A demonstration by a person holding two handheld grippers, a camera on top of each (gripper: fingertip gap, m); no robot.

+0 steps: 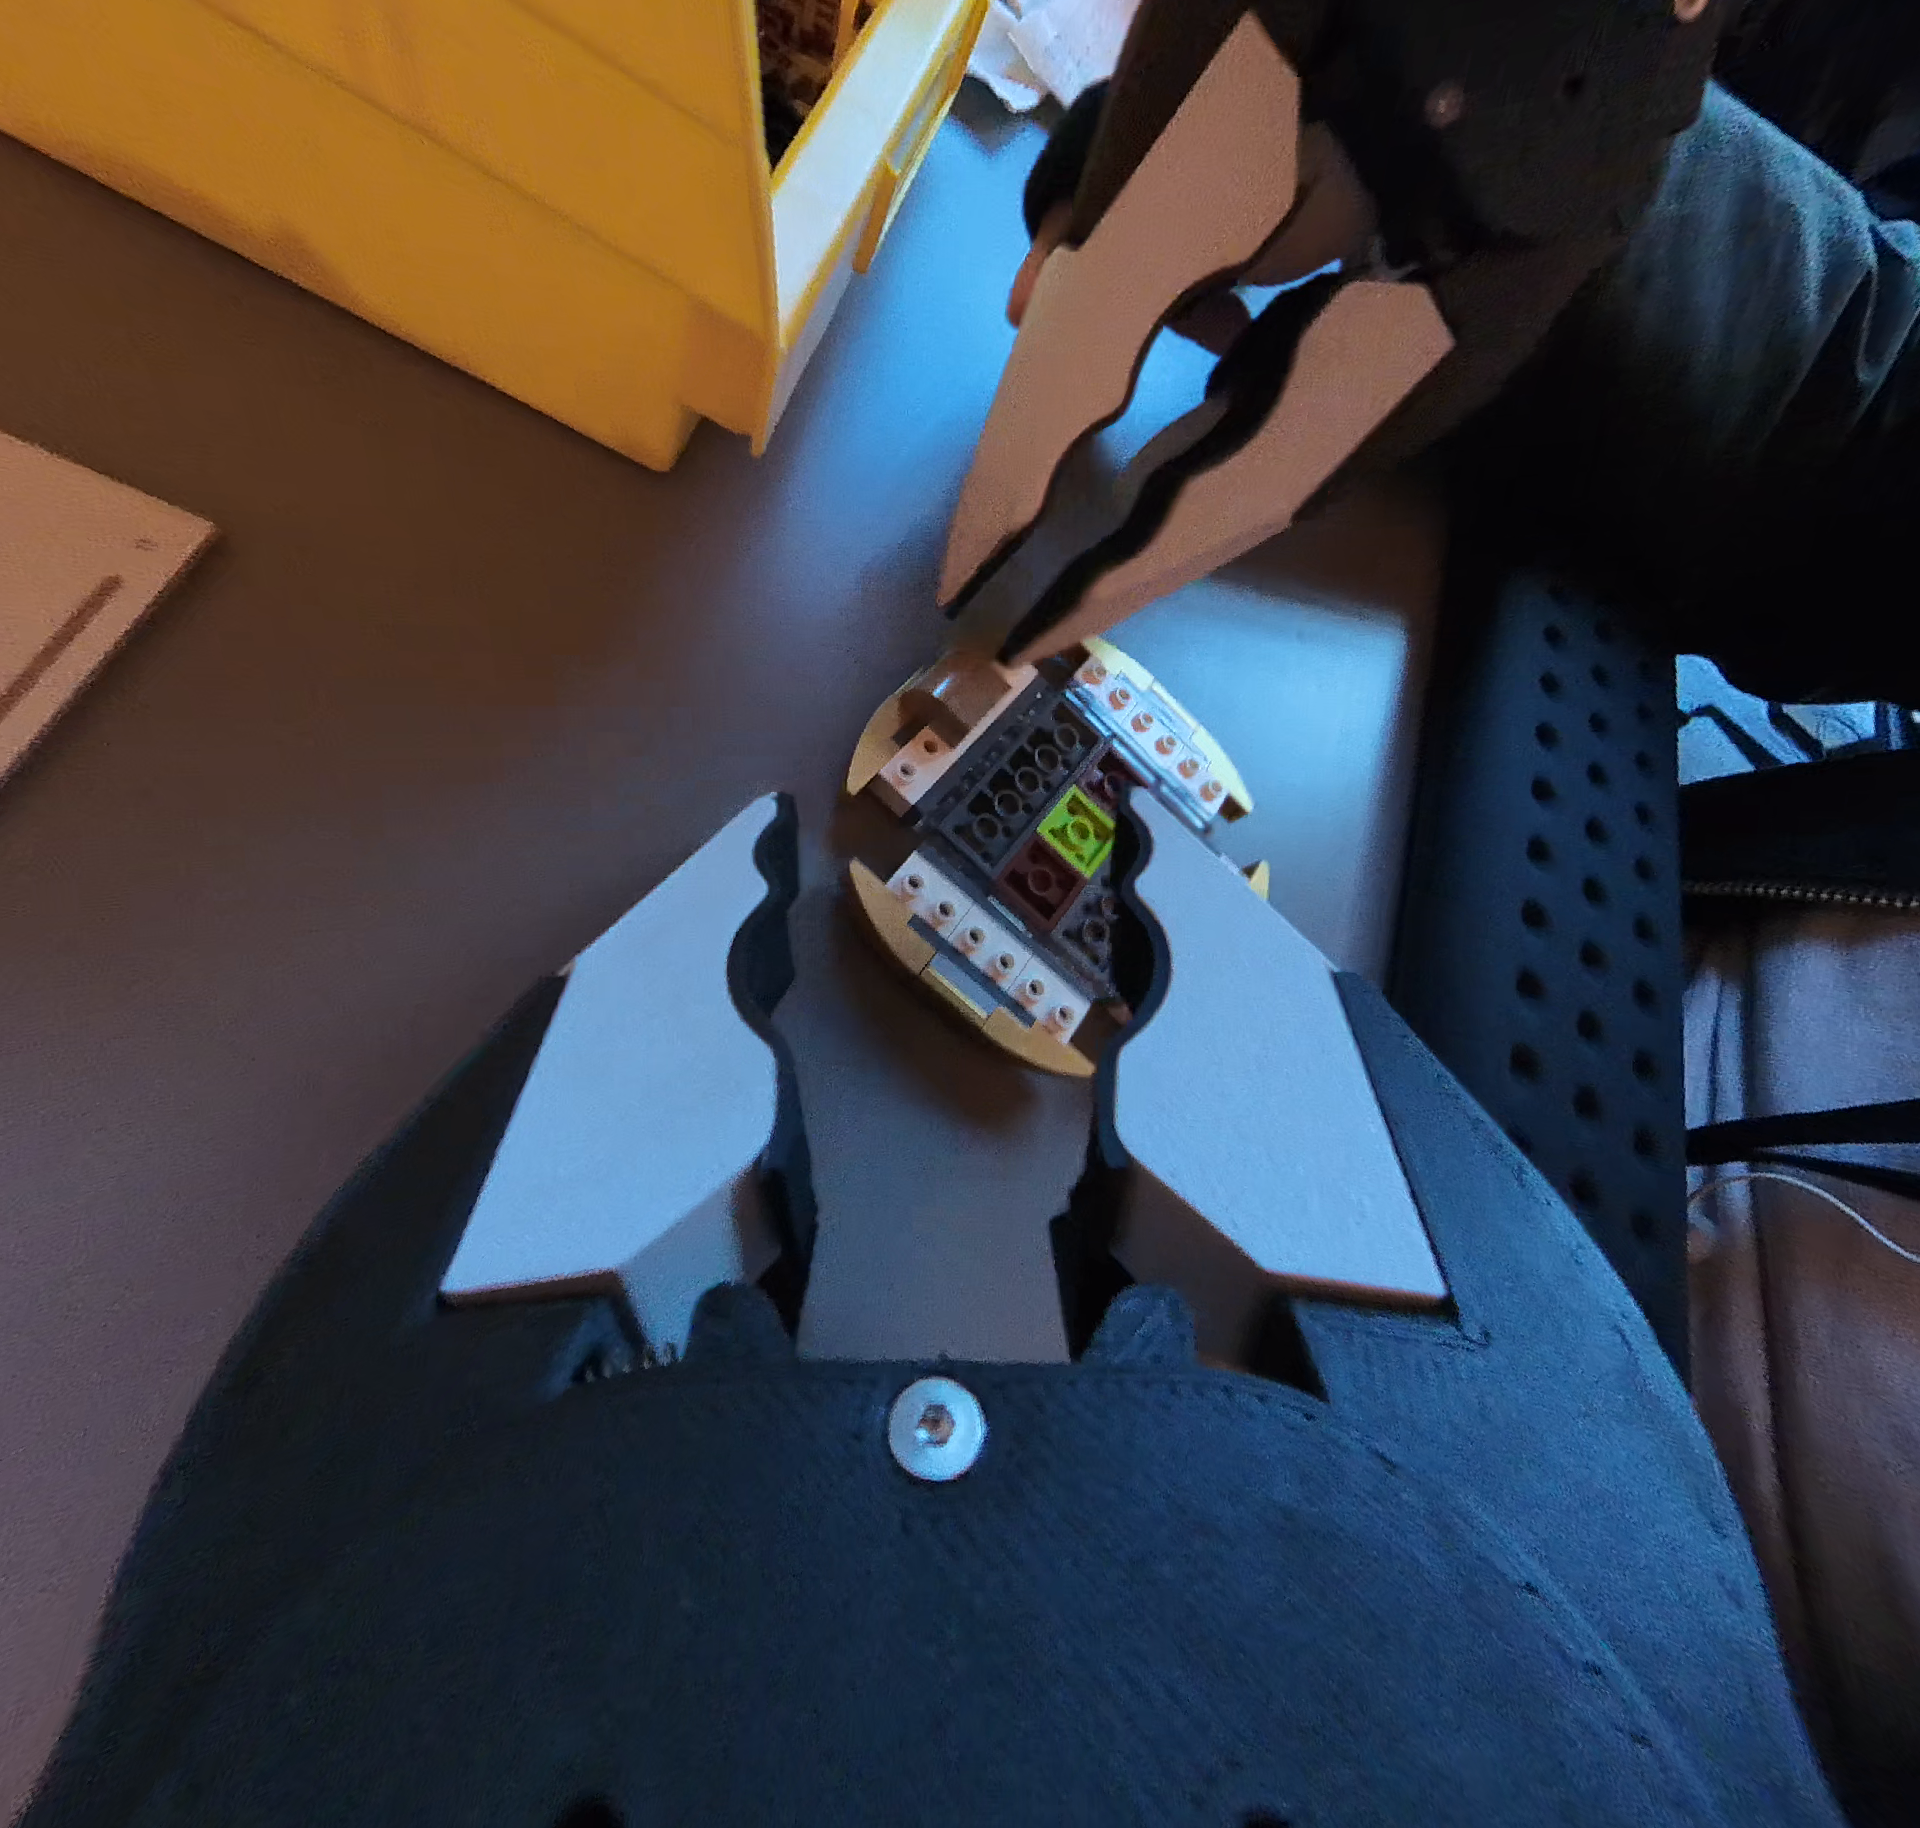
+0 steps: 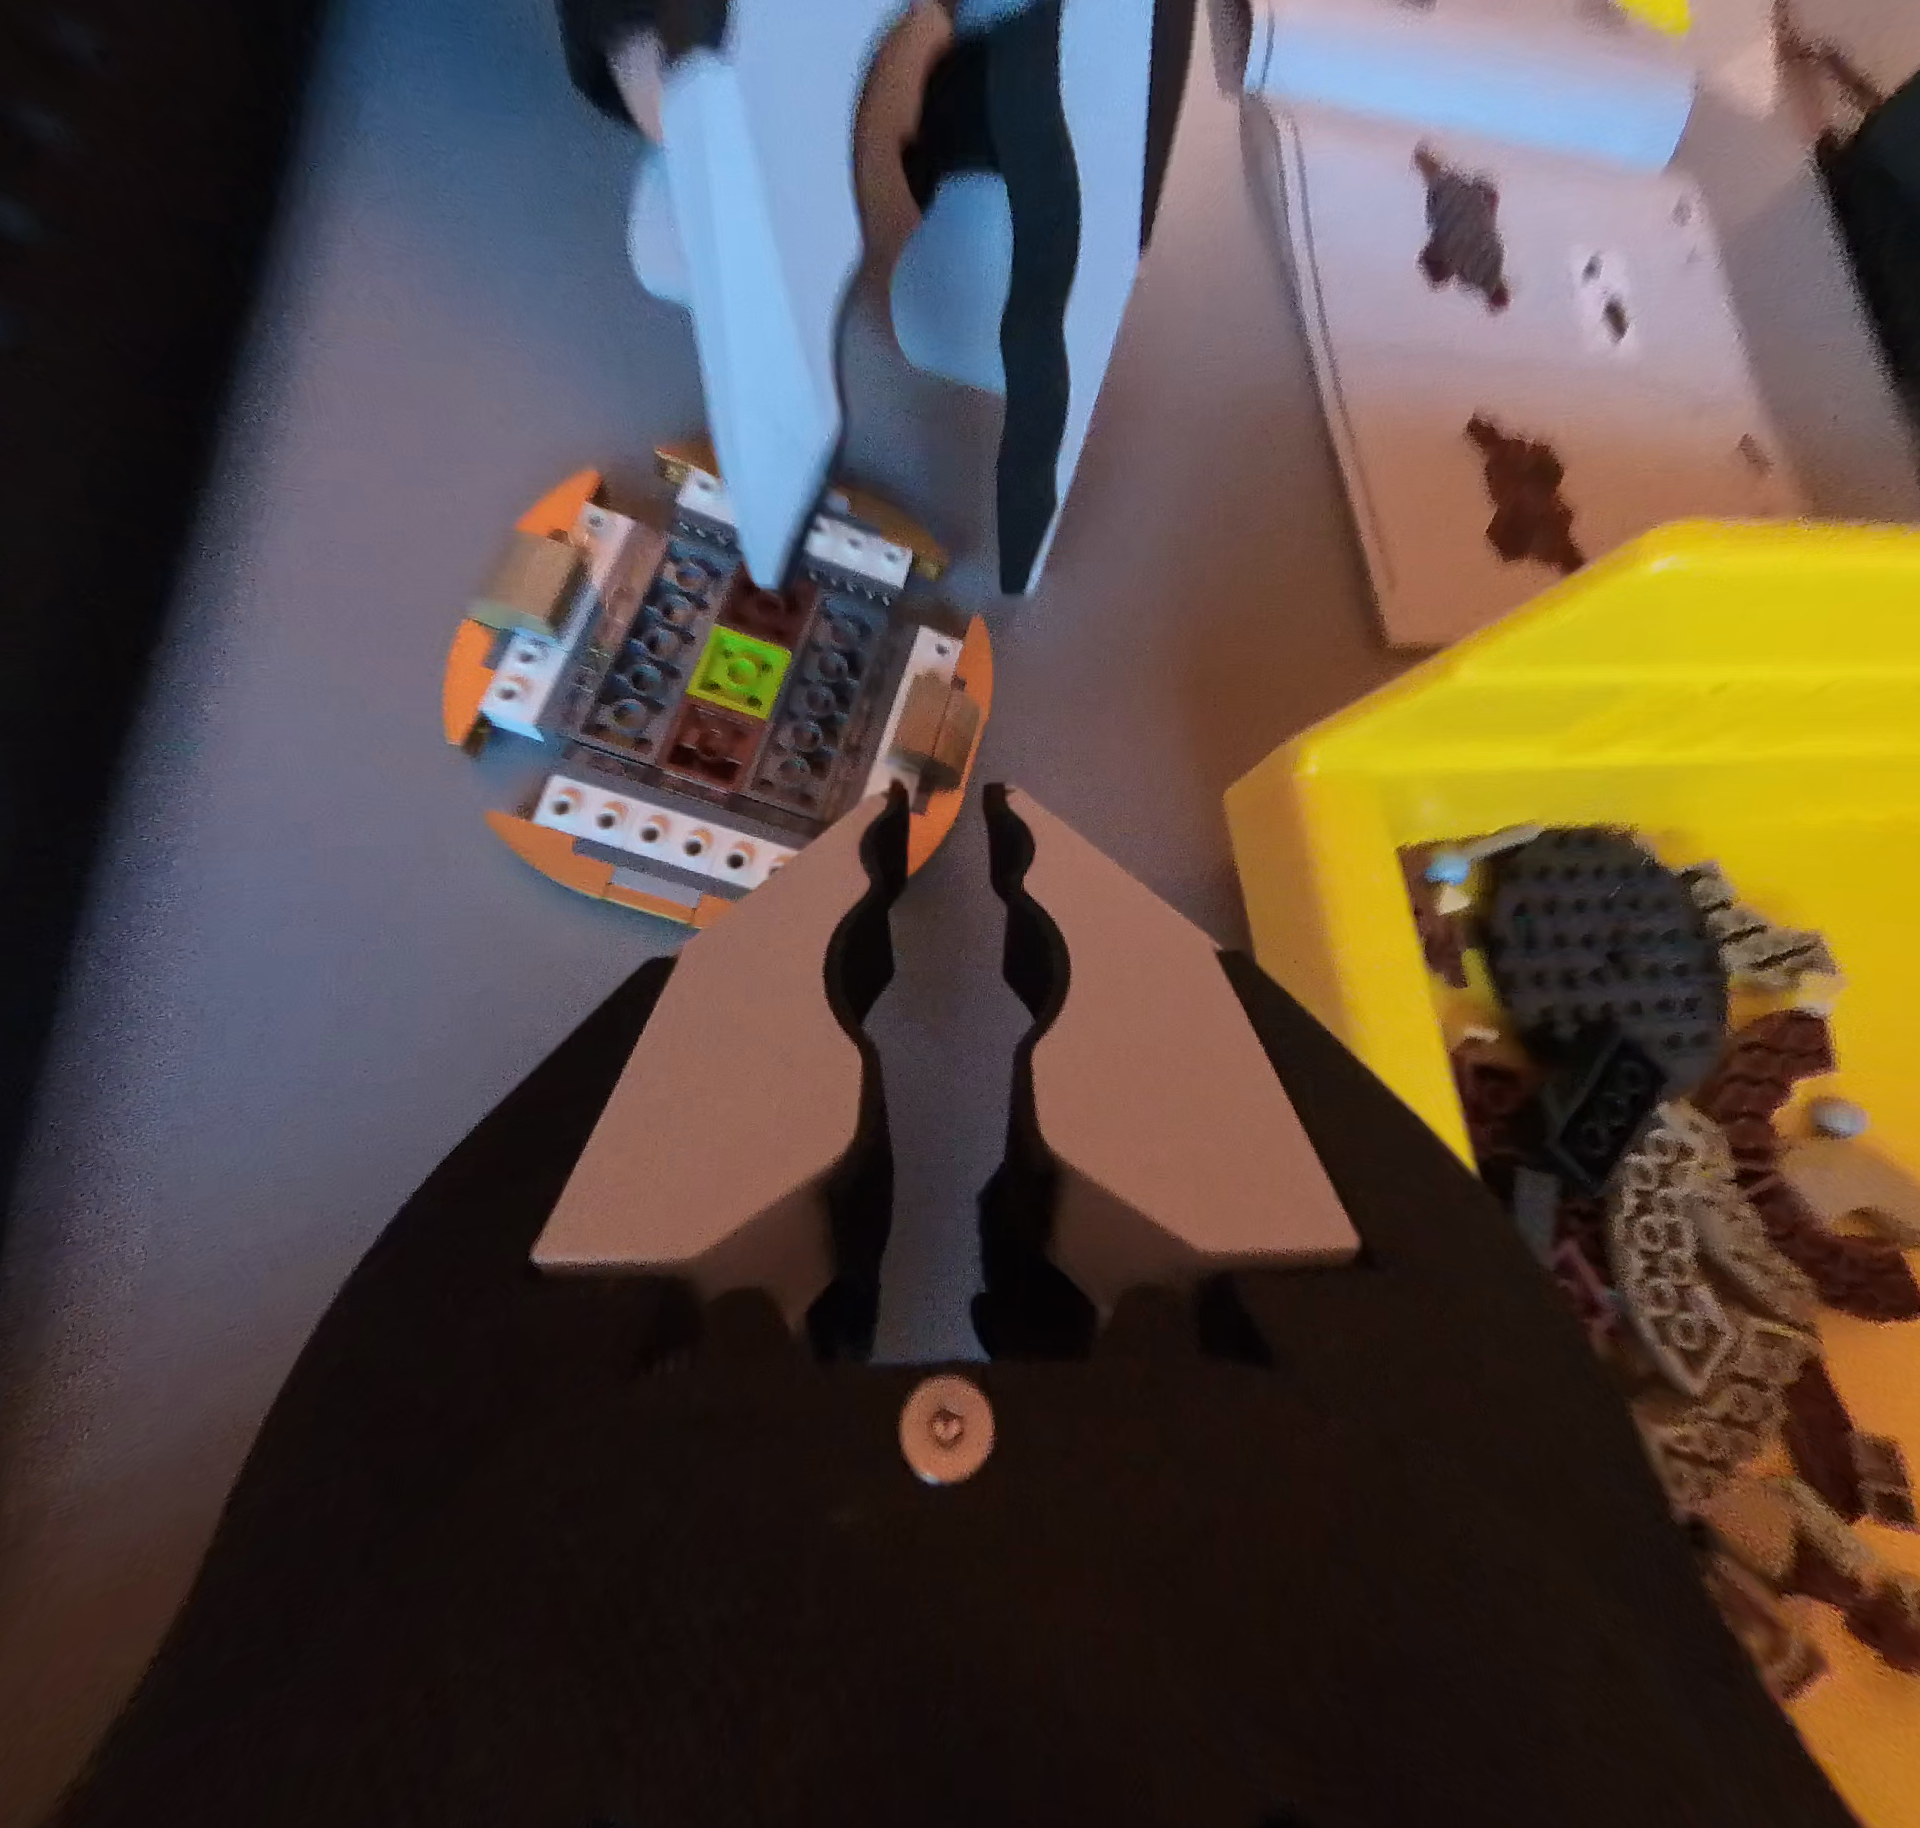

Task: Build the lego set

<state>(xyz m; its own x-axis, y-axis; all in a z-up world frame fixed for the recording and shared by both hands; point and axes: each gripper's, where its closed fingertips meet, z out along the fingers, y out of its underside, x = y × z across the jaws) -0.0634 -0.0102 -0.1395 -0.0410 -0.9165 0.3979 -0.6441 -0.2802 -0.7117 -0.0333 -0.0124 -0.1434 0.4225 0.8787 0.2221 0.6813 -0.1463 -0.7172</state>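
The round lego build (image 1: 1023,822) lies on the table, with an orange rim, white studded bricks, dark grey bricks and a lime green tile in the middle. It also shows in the right wrist view (image 2: 665,698). My left gripper (image 1: 956,822) is open and empty. Its right finger lies over the build's edge and its left finger is beside the build; it also shows in the right wrist view (image 2: 899,573). My right gripper (image 2: 943,791) has only a narrow gap with nothing in it. Its tips are at a tan piece on the rim (image 2: 940,724); it also shows in the left wrist view (image 1: 982,630).
A yellow bin (image 1: 520,168) stands behind the build; in the right wrist view (image 2: 1558,698) it holds several loose brown, tan and dark grey pieces (image 2: 1662,1103). A white printed sheet (image 2: 1507,272) lies beyond it. A black perforated chair (image 1: 1558,843) is at the table edge. There is about 4 cm between the tips of the two grippers.
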